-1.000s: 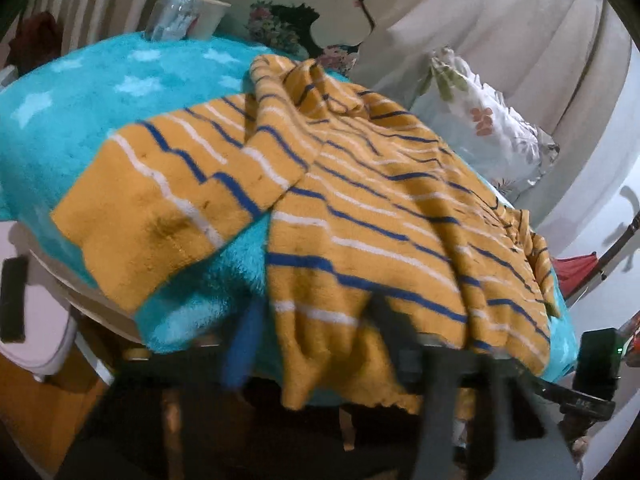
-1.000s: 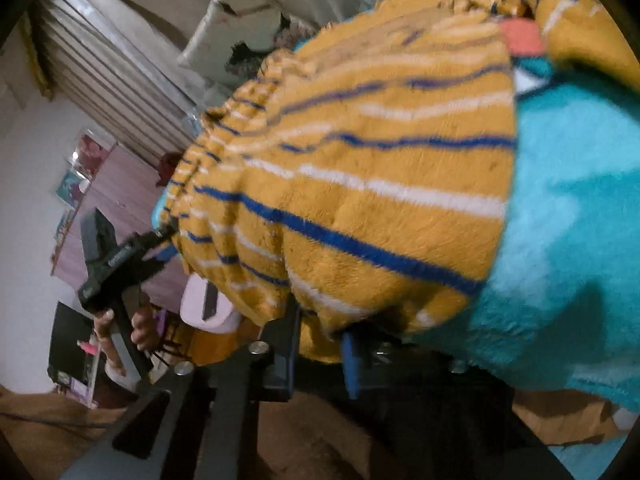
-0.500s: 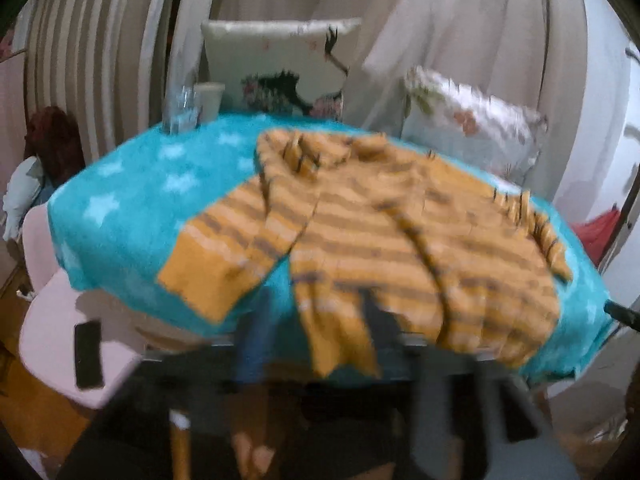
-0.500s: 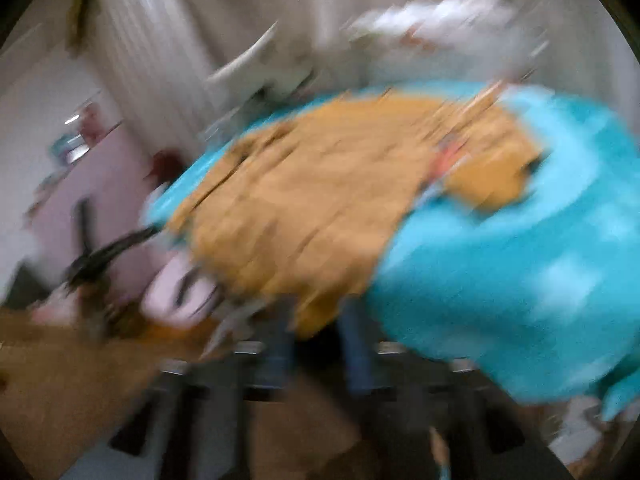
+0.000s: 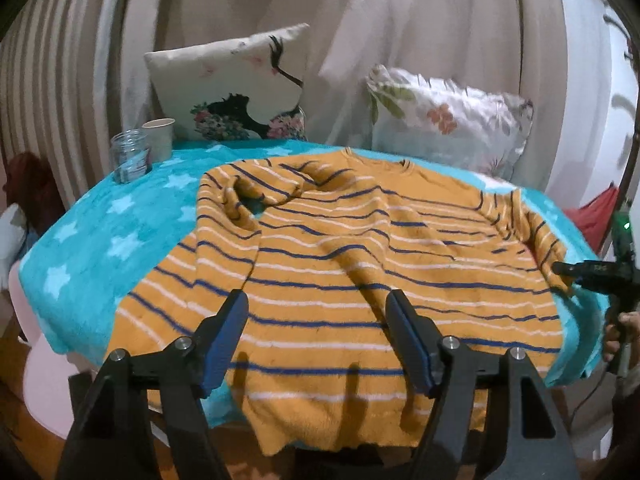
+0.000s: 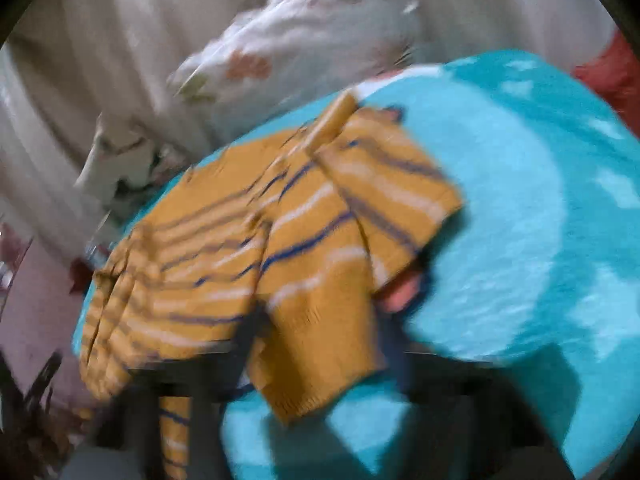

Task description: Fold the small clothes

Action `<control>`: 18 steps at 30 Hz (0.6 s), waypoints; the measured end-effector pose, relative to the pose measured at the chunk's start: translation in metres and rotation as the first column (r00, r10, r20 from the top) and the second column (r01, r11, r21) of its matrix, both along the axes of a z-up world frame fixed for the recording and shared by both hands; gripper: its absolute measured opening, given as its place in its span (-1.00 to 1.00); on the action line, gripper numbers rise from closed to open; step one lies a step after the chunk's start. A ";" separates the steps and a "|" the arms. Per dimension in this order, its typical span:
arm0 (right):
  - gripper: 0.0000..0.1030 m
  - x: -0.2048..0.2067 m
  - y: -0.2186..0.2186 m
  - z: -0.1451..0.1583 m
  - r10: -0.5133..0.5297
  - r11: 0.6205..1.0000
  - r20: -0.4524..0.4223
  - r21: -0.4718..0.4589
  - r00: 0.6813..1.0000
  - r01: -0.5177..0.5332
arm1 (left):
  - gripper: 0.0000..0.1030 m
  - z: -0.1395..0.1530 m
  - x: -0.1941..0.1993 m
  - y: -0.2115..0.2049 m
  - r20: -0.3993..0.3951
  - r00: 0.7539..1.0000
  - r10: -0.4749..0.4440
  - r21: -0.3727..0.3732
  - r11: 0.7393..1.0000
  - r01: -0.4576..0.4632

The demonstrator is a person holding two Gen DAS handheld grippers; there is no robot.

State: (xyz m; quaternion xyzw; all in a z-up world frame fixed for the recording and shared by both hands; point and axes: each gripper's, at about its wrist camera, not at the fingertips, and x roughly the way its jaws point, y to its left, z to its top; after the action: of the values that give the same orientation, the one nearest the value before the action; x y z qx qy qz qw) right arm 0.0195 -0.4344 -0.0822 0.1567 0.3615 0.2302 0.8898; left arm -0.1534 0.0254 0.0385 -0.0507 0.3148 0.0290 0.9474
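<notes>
Now, sweater (image 5: 360, 264): ahead of your left tongs (image 5: 316, 312), hem nearest, long axis running away from you.
left tongs: wide open, empty.
right tongs (image 5: 560, 268): at right sleeve; grip can't tell.

sweater (image 5: 360, 264) on blanket (image 5: 104, 232), pillows (image 5: 448, 124) behind

Striped sweater (image 5: 360, 272) lies spread on teal blanket (image 5: 100, 232); left gripper (image 5: 316, 332) jaws apart.

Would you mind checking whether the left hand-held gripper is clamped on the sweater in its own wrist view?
No, the left hand-held gripper is open, with its jaws spread wide apart and the sweater lying flat beyond them.
</notes>
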 end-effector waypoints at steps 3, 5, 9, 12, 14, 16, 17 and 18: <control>-0.68 0.001 -0.016 0.011 -0.030 0.999 0.022 -0.026 0.999 0.030 | 0.37 0.002 0.016 -0.008 -0.003 1.000 -0.015 0.007 1.000 0.015; -0.68 0.002 -0.047 0.031 -0.114 0.992 0.064 -0.050 0.991 0.118 | 0.37 0.006 0.026 -0.014 0.012 0.999 -0.030 -0.003 1.000 0.031; -0.73 0.022 -0.144 0.083 -0.381 0.921 0.124 -0.031 0.916 0.387 | 0.37 0.010 0.042 -0.027 0.027 0.998 -0.052 -0.027 0.998 0.053; -0.78 0.039 -0.196 0.109 -0.537 0.834 0.135 -0.068 0.833 0.548 | 0.37 0.010 0.051 -0.035 0.028 0.998 -0.062 -0.050 0.997 0.063; -0.78 0.053 -0.224 0.119 -0.612 0.777 0.123 -0.091 0.781 0.623 | 0.37 0.008 0.055 -0.036 0.024 0.998 -0.063 -0.058 0.996 0.064; -0.79 0.062 -0.240 0.122 -0.644 0.750 0.111 -0.103 0.757 0.654 | 0.39 0.005 0.058 -0.035 0.013 0.999 -0.053 -0.050 0.997 0.054; -0.79 0.066 -0.240 0.123 -0.651 0.741 0.115 -0.118 0.750 0.661 | 0.40 0.003 0.060 -0.034 0.005 0.999 -0.043 -0.044 0.998 0.043; -0.79 0.069 -0.238 0.125 -0.652 0.736 0.123 -0.134 0.749 0.663 | 0.43 0.002 0.062 -0.033 -0.005 1.000 -0.030 -0.037 0.999 0.030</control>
State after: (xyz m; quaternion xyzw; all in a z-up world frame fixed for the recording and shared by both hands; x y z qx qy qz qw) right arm 0.0886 -0.6720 0.0426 0.1902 0.2708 -0.1251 0.9353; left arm -0.0915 -0.0076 0.0401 -0.0636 0.3186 0.0090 0.9457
